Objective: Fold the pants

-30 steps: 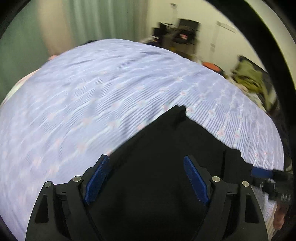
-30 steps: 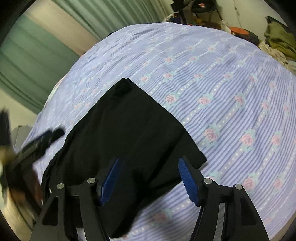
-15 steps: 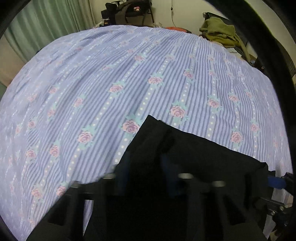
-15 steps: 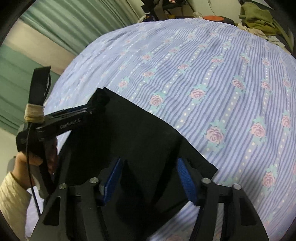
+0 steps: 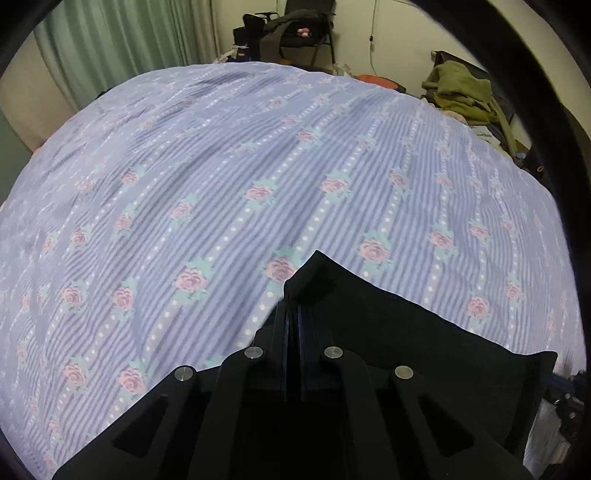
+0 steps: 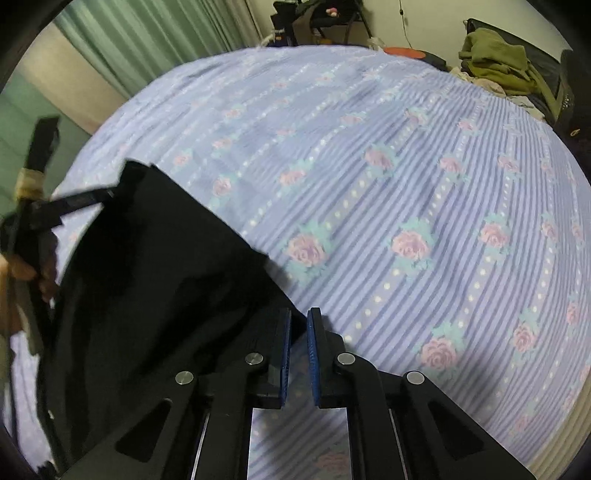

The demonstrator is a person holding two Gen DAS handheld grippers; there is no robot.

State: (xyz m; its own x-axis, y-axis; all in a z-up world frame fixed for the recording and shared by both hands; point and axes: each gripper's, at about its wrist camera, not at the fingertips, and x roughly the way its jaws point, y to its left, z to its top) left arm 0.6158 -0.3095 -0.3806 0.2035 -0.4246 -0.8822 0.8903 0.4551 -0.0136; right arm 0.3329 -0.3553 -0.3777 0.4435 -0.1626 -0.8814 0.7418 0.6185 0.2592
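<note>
Left wrist: left gripper (image 5: 293, 314) jaws clamped on black pants (image 5: 406, 332) corner.

Both tongs angle steeply downward: the left tongs (image 5: 293, 325) are clamped shut on black cloth, while the right tongs (image 6: 299, 321) are closing, a narrow gap remaining.

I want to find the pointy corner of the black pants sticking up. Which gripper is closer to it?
Left. The left gripper is pinching the black pants right below that corner; the right gripper, jaws closing, is at the other corner.

Green curtains (image 5: 122, 44), pale wall (image 5: 399, 33), cluttered chair (image 5: 303, 26).
</note>
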